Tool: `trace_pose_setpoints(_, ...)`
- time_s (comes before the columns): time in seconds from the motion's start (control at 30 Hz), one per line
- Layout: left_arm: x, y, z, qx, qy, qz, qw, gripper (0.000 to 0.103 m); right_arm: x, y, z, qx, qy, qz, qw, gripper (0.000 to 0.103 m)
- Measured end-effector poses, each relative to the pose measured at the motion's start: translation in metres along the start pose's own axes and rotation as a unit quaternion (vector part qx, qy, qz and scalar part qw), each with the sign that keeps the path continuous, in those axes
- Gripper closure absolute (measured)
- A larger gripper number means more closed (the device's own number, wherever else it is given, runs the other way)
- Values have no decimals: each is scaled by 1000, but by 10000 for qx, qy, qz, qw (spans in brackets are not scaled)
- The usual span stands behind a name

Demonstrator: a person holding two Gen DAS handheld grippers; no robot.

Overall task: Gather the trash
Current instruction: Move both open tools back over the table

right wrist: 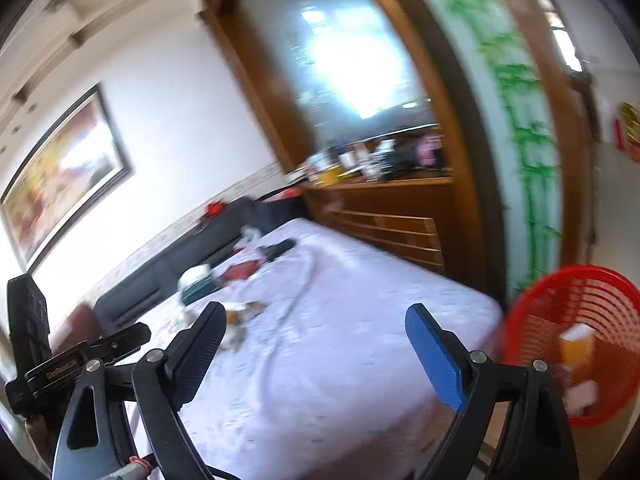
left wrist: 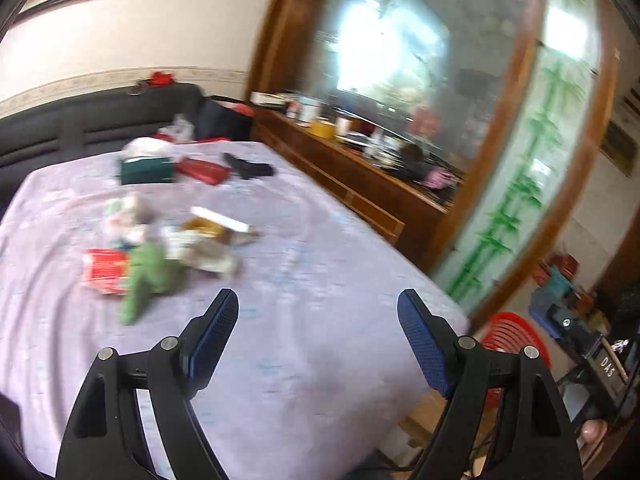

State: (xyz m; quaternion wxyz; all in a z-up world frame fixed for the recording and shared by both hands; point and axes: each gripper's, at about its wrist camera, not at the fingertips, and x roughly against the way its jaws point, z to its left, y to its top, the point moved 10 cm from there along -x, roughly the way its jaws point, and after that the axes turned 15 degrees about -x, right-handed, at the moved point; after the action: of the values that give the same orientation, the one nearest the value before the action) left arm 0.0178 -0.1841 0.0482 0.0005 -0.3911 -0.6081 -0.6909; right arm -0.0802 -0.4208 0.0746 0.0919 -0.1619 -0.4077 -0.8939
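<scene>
Left gripper (left wrist: 318, 308) wide open, empty, above table (left wrist: 320, 240); trash pile (left wrist: 160, 248) ahead. Right gripper (right wrist: 316, 320) wide open, empty; red basket (right wrist: 576, 308) beside table.

Both cams sit behind their tongs, tilted down over the lilac-covered counter (left wrist: 320, 280), close above its near edge. Shared: counter, wood cabinet (right wrist: 392, 208), red basket (right wrist: 576, 336) at right.

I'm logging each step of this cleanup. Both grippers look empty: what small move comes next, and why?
Probably swing the open left gripper toward the trash pile on the table: nothing sits between either gripper's fingers, the red basket already holds items, and litter remains.
</scene>
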Motion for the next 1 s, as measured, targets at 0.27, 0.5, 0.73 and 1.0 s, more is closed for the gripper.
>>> trace_pose_setpoints(0.27, 31, -10, 91, 419, 646, -55, 9970, 22, -48, -38, 71, 636, 211, 422, 9969, 9)
trace_pose_setpoints(0.5, 22, -23, 136, 617, 962, 165, 9933, 22, -90, -69, 119, 939, 829, 949, 9876, 9)
trace_pose_setpoints(0.73, -13, -42, 161, 917, 872, 535, 9905, 23, -144, -107, 146, 1451, 1098, 1616, 9699, 9)
trace_pose_setpoints(1.0, -54, -52, 169, 924, 832, 916, 9880, 23, -191, -135, 155, 1742, 1330, 2178, 9511, 9)
